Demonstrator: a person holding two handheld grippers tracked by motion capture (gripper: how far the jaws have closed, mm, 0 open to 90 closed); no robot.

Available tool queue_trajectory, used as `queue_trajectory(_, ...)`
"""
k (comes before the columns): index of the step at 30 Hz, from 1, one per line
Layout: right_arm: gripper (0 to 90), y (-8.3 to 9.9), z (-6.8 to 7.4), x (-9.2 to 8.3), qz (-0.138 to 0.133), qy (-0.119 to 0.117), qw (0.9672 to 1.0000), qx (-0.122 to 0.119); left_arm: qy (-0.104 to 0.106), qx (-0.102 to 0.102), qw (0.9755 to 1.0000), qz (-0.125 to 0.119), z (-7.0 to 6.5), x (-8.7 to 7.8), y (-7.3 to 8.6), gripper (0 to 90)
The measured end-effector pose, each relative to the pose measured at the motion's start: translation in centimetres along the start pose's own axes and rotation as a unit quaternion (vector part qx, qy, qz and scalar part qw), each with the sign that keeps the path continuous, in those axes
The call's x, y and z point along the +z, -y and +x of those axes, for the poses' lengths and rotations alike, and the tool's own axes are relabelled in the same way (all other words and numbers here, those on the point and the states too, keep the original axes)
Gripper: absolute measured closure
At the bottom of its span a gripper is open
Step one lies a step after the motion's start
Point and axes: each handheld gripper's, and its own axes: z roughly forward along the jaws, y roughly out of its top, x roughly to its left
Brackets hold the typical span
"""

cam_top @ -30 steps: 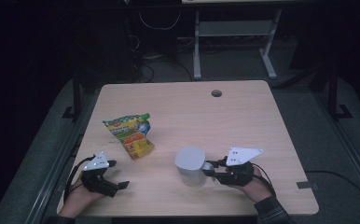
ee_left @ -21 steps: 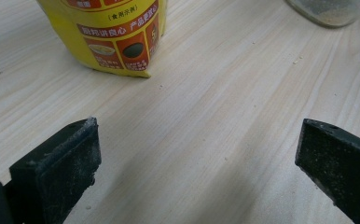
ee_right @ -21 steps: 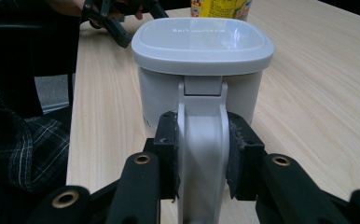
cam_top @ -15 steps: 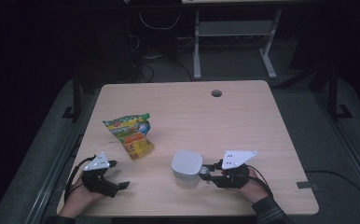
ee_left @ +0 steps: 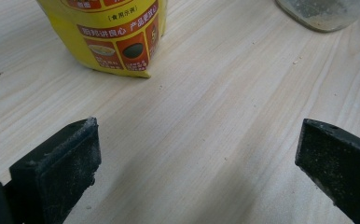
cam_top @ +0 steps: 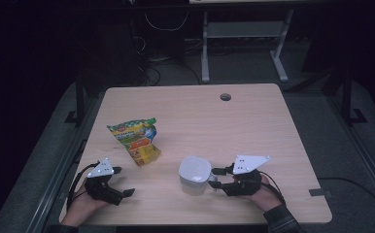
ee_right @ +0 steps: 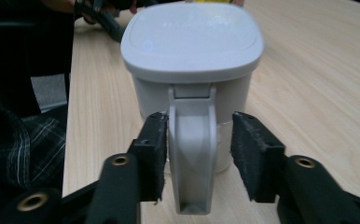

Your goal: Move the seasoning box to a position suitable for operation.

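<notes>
Table [cam_top: 253, 126] of pale wood, seen whole from the high view; white lidded plastic jug [cam_top: 194, 174] upright near its front edge, yellow-green printed snack bag [cam_top: 134, 141] well left of it. Right gripper view alone shows the jug's handle [ee_right: 192, 154] between the jaws, one pad touching, the other apart: jaws have just been opening, grip loosened. Left gripper view shows the bag's yellow base [ee_left: 117, 42]. Right gripper [cam_top: 214, 177] lies level, pointing at jug. Left gripper [cam_top: 122, 182] rests by the front edge, jaws spread wide, nothing between.
</notes>
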Motion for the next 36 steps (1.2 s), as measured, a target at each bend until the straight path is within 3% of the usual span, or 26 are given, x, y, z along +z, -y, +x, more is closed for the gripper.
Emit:
queue_trajectory(7,48.4,0.7,0.5,-1.4,-0.005,0.019,0.9994,0.029,0.000,0.000,1.0000,0.000,0.0,0.0,0.0,0.0)
queue_trajectory(15,70.8,1.7,2.3,-2.6,-0.004,0.022,0.9987,0.046,0.001,-0.002,1.0000,-0.001,0.0,0.0,0.0,0.0)
queue_trajectory(20,89.0,1.7,3.1,-2.1,0.001,0.008,0.9993,0.036,0.001,-0.001,1.0000,0.001,0.0,0.1,-0.1,0.0)
queue_trajectory(36,89.4,1.2,3.0,0.3,0.014,-0.001,0.9995,0.027,0.005,-0.003,1.0000,0.001,-0.1,0.2,0.0,0.0)
